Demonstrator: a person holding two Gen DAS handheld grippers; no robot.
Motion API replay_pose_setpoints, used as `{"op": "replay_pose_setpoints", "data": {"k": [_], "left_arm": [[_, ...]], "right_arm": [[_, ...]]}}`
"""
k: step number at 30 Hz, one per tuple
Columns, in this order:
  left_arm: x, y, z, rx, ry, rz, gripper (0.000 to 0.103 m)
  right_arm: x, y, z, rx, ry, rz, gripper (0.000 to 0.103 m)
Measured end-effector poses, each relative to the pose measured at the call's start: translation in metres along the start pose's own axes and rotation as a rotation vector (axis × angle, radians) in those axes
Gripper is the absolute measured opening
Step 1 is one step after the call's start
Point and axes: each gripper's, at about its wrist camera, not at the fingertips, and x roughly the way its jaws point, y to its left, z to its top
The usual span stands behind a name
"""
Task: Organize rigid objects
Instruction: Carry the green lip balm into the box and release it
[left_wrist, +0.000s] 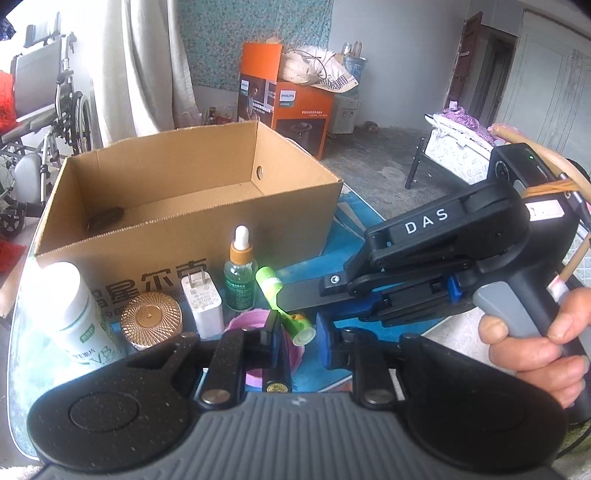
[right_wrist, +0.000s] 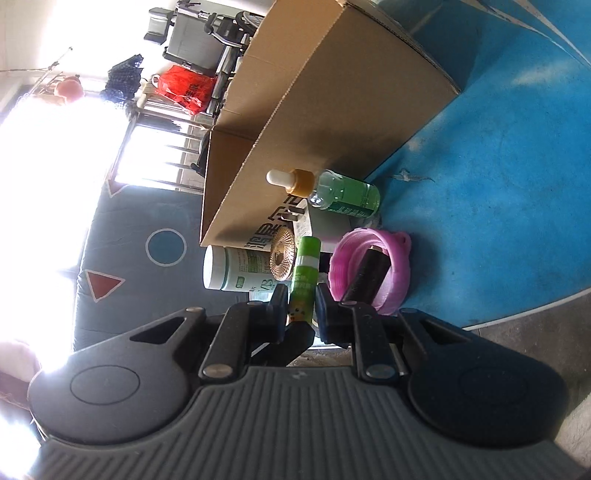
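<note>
A green tube (left_wrist: 275, 291) lies tilted over a pink dish (left_wrist: 255, 321). My right gripper (right_wrist: 301, 312), rolled on its side, is shut on the green tube (right_wrist: 304, 273); it also shows in the left wrist view (left_wrist: 295, 314). My left gripper (left_wrist: 299, 341) is open just above the pink dish and holds nothing. A black cylinder (right_wrist: 369, 275) lies in the pink dish (right_wrist: 397, 266). An open cardboard box (left_wrist: 192, 206) stands behind, with one dark object (left_wrist: 105, 218) inside.
In front of the box stand a white supplement bottle (left_wrist: 77, 314), a gold-lidded jar (left_wrist: 151, 319), a white charger plug (left_wrist: 203, 299) and a green dropper bottle (left_wrist: 240, 273). All sit on a blue mat (right_wrist: 498, 184). An orange box (left_wrist: 295, 107) and a wheelchair (left_wrist: 44, 110) stand beyond.
</note>
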Motion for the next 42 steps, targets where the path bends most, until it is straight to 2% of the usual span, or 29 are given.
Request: {"op": "replay_pose_setpoints", "data": {"k": [5,9,12,15,22,29,38,42], "left_arm": [[-0.03,0.012,0.034,0.023,-0.114,0.053,0.022],[-0.035,0.034,0.067,0.015,-0.142,0.097,0.022],[-0.024,0.061,0.091,-0.032,-0.116,0.108,0.022],[-0.001,0.099,0.109,-0.111,-0.048,0.113,0.022],[0.055,0.158,0.119,-0.166,0.072,0.189,0.022],[0.053,0.172,0.113,-0.176,0.061,0.226,0.027],[0.022,0.167,0.111,-0.189,-0.008,0.201,0.035],[0.007,0.164,0.107,-0.2,-0.05,0.2,0.038]], "right_arm": [[-0.002,0.055,0.022,-0.144,-0.036,0.054,0.015],[0.014,0.094,0.054,-0.231,-0.032,0.077,0.015],[0.04,0.113,0.087,-0.247,0.007,0.068,0.015],[0.077,0.118,0.121,-0.2,0.073,0.035,0.015],[0.174,0.095,0.182,-0.049,0.218,-0.069,0.014],[0.237,0.068,0.19,-0.026,0.331,-0.212,0.014],[0.269,0.075,0.19,-0.104,0.413,-0.315,0.016],[0.285,0.084,0.199,-0.122,0.409,-0.304,0.017]]}}
